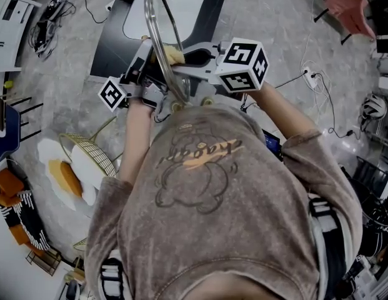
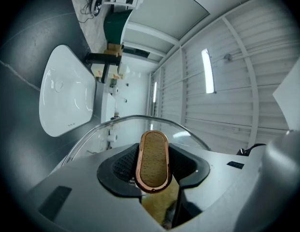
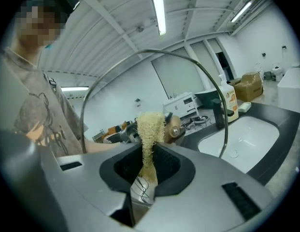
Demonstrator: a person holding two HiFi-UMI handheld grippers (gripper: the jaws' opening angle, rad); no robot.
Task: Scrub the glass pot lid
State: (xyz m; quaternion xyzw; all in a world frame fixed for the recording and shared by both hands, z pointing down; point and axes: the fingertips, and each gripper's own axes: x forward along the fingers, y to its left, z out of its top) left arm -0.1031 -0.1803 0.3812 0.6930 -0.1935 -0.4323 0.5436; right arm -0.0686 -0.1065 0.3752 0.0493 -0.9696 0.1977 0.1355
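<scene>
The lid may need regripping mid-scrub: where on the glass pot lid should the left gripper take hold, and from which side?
Probably the oblong wooden handle at the centre of the glass pot lid, from its domed outer side, jaws across the handle's narrow width. It stands proud of the smooth glass, and the left gripper is shut on it that way now.

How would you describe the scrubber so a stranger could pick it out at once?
Find the white sink; a glass lid is held upright near it. The right gripper clamps the scrubber at the lid: a pale yellow, fibrous tuft, shaggy unlike the smooth wooden knob beside it.
</scene>
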